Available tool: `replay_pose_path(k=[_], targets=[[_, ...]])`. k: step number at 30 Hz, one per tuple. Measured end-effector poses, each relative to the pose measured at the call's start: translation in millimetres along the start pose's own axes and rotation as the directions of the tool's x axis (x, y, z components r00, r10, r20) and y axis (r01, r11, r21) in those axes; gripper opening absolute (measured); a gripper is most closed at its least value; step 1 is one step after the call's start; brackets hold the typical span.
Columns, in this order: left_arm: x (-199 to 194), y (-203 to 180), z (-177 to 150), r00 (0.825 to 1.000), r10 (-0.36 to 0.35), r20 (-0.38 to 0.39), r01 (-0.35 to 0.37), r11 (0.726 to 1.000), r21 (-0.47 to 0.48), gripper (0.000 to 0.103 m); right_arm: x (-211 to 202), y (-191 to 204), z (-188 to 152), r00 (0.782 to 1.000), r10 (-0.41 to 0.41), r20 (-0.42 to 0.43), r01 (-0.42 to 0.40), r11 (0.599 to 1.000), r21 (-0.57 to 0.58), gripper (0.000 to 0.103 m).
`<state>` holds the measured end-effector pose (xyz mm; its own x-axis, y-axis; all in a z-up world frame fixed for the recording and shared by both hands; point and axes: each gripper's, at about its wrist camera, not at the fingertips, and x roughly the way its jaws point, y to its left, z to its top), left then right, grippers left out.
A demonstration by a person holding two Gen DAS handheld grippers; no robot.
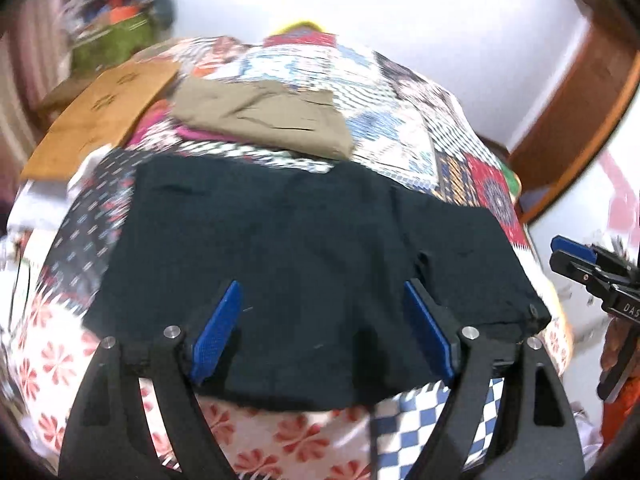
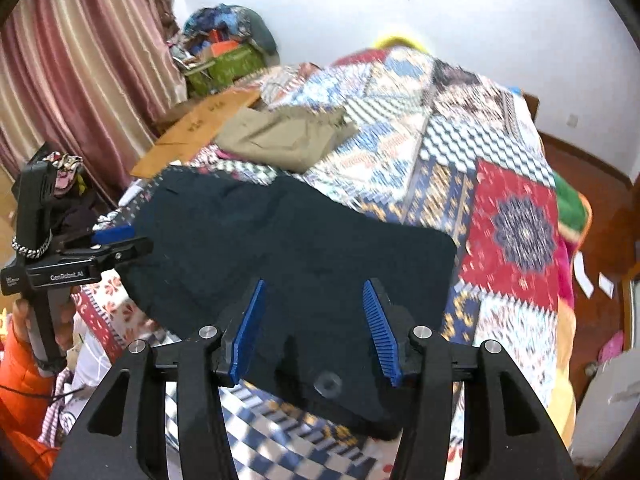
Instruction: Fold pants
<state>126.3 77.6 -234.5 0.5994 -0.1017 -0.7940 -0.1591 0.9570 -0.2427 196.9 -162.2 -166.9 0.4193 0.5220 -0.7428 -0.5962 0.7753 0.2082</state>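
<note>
Dark navy fabric pants (image 1: 304, 264) lie spread flat on the near part of a bed covered by a multicoloured patchwork quilt (image 1: 404, 120). Left gripper (image 1: 320, 320) hangs over the pants' near edge with its blue-padded fingers (image 1: 216, 328) spread wide, pinching nothing. Right gripper (image 2: 316, 320) is likewise splayed apart above the pants' right near corner, empty. Beyond the dark pants, a folded khaki cloth garment (image 1: 264, 116) rests on the quilt, beside a flat brown cardboard sheet (image 1: 100, 116) at the bed's left edge.
</note>
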Motion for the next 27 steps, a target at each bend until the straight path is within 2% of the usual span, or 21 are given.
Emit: replay_pose_path(k=[4, 9, 11, 12, 16, 20, 24, 27], targets=[[-16.6, 42.5, -13.1, 1.000, 0.015, -0.001, -0.015, 0.993, -0.115, 0.082, 10.9, 18.4, 11.3, 1.000, 0.027, 0.014, -0.027, 0.999, -0.040, 0.047], [-23.8, 84.3, -38.8, 0.999, 0.014, -0.048, -0.024, 0.973, -0.230, 0.082, 29.5, 39.4, 16.0, 0.999, 0.050, 0.000, -0.049, 0.995, -0.084, 0.047], [-22.6, 97.4, -51.5, 0.997, -0.024, -0.067, 0.003, 0.959, -0.285, 0.083, 34.5, 45.6, 14.9, 0.998, 0.060, -0.010, -0.061, 0.994, -0.092, 0.047], [-21.3, 102.6, -57.2, 0.996, -0.052, -0.070, 0.028, 0.949, -0.314, 0.086, 39.0, 48.8, 14.5, 0.998, 0.062, -0.015, -0.063, 0.993, -0.098, 0.047], [-6.2, 111.7, -73.9, 0.984, -0.151, -0.094, 0.100, 0.905, -0.412, 0.090, 52.8, 59.3, 11.2, 0.999, 0.035, -0.036, -0.040, 0.990, -0.133, 0.047], [13.0, 105.9, -73.2, 0.967, -0.230, -0.112, 0.158, 0.882, -0.444, 0.090, 62.4, 65.3, 7.0, 0.998, -0.001, -0.062, -0.009, 0.988, -0.157, 0.047], [34.6, 102.0, -66.2, 0.954, -0.270, -0.130, 0.183, 0.869, -0.460, 0.090, 74.1, 63.0, 0.4, 0.995, -0.015, -0.099, -0.001, 0.988, -0.152, 0.047], [46.6, 107.6, -64.5, 0.948, -0.291, -0.127, 0.192, 0.845, -0.499, 0.090, 81.0, 60.4, -4.8, 0.992, -0.021, -0.127, 0.002, 0.989, -0.148, 0.047]])
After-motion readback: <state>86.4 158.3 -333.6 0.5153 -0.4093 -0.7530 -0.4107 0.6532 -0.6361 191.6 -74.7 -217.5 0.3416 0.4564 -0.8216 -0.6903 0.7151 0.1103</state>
